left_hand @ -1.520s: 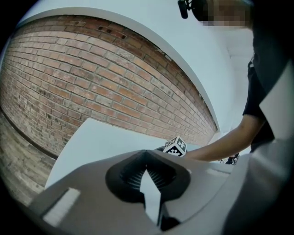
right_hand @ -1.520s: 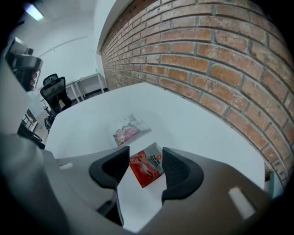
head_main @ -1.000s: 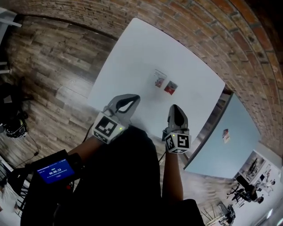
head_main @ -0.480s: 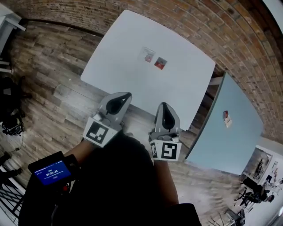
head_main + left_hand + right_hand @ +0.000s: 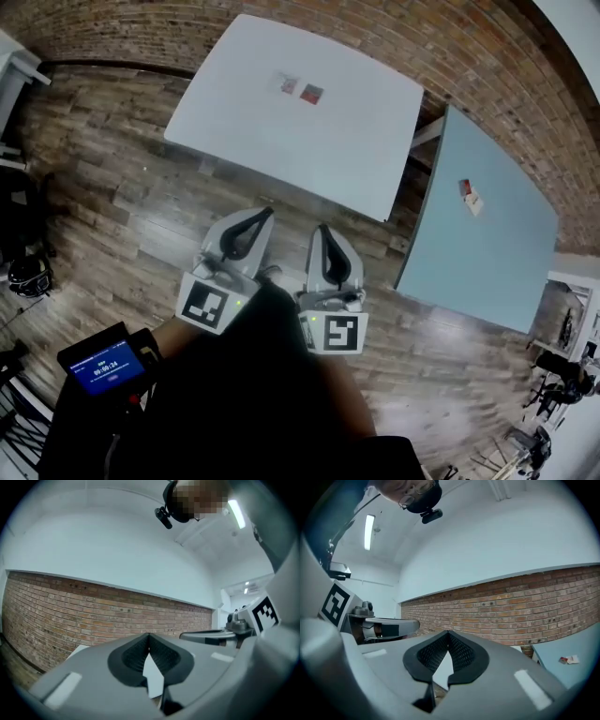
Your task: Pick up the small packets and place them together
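Two small packets, one pale (image 5: 288, 84) and one red (image 5: 312, 93), lie side by side on the white table (image 5: 347, 141), far from both grippers. A third packet (image 5: 470, 195) (image 5: 568, 659) rests on the blue table (image 5: 487, 244) to the right. My left gripper (image 5: 260, 217) (image 5: 149, 637) and right gripper (image 5: 322, 231) (image 5: 448, 634) hang side by side over the wooden floor, short of the white table's near edge. Both are shut with nothing between their jaws, and both point toward the brick wall.
A brick wall (image 5: 450, 47) runs behind both tables. Wooden floor (image 5: 112, 169) surrounds them, with a narrow gap between the white and blue tables. A device with a blue screen (image 5: 101, 362) sits on the person's left arm. Dark equipment (image 5: 23, 272) stands at the far left.
The view has drawn back from the white table: the packets have shifted up and away, both grippers now hang over the floor instead of the table edge, and more of the blue table shows.
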Demonstrator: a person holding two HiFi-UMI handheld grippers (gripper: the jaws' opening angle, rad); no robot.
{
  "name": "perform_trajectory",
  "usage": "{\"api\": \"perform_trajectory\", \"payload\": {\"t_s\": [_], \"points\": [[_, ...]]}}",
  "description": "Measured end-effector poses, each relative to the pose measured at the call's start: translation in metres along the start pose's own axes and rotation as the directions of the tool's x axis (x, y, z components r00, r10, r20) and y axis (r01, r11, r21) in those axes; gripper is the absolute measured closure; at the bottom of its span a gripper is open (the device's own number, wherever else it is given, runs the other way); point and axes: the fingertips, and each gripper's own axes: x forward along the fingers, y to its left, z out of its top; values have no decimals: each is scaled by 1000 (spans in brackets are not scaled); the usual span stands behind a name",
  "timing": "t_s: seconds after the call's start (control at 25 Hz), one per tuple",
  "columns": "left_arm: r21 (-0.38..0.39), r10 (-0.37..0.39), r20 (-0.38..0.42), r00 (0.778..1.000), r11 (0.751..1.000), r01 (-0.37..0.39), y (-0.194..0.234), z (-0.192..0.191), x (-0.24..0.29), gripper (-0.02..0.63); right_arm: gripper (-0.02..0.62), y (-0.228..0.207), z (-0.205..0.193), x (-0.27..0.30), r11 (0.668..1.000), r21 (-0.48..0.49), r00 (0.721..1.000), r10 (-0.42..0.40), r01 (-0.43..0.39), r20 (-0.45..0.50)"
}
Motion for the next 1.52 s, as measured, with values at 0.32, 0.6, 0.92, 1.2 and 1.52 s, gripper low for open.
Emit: {"api": "perform_trajectory", "payload": {"t_s": [0.32, 0.6, 0.92, 1.2, 1.52], "points": [[24, -22, 14, 1000, 999, 22, -14, -8, -19, 606, 594, -3, 0, -17, 999, -10, 999, -43, 43, 15], [7, -31, 24, 999, 999, 31, -9, -9, -24, 606, 594, 8, -3, -20, 999, 7, 999, -33, 33, 9], [13, 2, 36, 999, 1000, -3, 2, -7, -24, 606, 594, 7, 0, -4, 1000, -14, 1000, -7, 7, 16], [20, 5, 45, 999, 1000, -6, 2, -4, -17, 606, 594, 6, 4, 1, 999, -46, 1000, 0, 1, 14], [23, 14, 55, 998, 1000, -15, 5, -2, -17, 606, 595, 7, 1, 2, 998, -62, 1000, -5, 5, 8]]}}
